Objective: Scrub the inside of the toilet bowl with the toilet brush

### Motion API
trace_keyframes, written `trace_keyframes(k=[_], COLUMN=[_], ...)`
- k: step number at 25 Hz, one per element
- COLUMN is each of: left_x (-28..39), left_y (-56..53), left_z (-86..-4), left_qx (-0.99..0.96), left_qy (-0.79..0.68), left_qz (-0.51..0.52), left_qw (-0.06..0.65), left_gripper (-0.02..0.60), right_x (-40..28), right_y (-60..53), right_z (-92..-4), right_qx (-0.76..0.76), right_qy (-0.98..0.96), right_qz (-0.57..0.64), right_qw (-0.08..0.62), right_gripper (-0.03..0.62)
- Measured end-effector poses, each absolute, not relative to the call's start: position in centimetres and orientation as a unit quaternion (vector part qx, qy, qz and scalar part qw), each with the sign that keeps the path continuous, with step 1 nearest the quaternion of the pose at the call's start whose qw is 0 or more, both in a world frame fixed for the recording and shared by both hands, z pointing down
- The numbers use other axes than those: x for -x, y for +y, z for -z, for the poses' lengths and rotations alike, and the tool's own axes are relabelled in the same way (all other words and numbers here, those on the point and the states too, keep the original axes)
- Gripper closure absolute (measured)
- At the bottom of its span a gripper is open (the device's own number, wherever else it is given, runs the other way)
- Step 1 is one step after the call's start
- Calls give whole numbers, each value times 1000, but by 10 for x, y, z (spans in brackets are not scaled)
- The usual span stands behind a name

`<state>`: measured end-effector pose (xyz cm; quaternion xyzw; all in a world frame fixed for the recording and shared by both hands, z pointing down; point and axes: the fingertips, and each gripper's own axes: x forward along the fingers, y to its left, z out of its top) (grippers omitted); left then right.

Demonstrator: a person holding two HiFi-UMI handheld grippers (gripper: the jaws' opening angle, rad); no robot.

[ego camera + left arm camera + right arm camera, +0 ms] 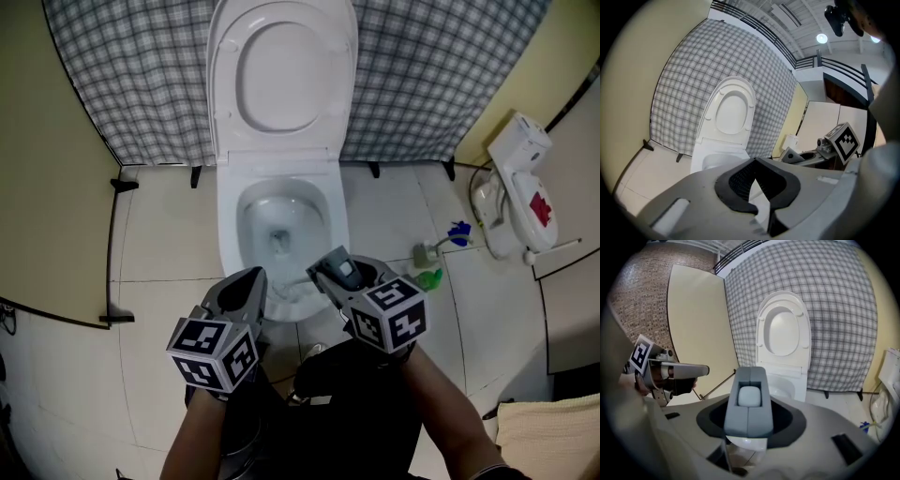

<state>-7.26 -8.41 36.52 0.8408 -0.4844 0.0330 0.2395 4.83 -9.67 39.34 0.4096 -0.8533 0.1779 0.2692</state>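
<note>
The white toilet (281, 173) stands with lid and seat raised against a checked screen; water lies in its bowl (281, 225). My right gripper (326, 269) hovers over the bowl's front right rim, shut on a grey block-shaped handle (749, 420) with a pale pad, which I take for the toilet brush (349, 270). A whitish end shows below it by the rim; I cannot tell whether it is bristles. My left gripper (255, 276) hangs beside it at the front left rim, jaws together and holding nothing (754, 161).
A white fixture (520, 183) stands at the right wall, with a blue item (457, 232), a green one (429, 278) and a small grey holder (423, 253) on the tiles beside it. A beige cloth (553, 436) lies at lower right. A black rail (111, 248) runs along the left.
</note>
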Motion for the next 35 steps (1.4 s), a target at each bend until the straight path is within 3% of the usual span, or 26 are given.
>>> trace_keyframes(k=[17,35], left_x=[79,84], left_y=[-83,-101], left_z=[-364,-401], left_qx=[-838,-828], left_qy=[-491,-488], left_qz=[-28,-46], left_qw=[236,271], left_gripper=[572,572], right_x=[-51,-45], right_y=[-84,-155], right_z=[-438,-525], right_qx=[-414,-445], right_qy=[-823,-779], right_qz=[-190,-207], right_qw=[339,391], right_gripper=[395,395])
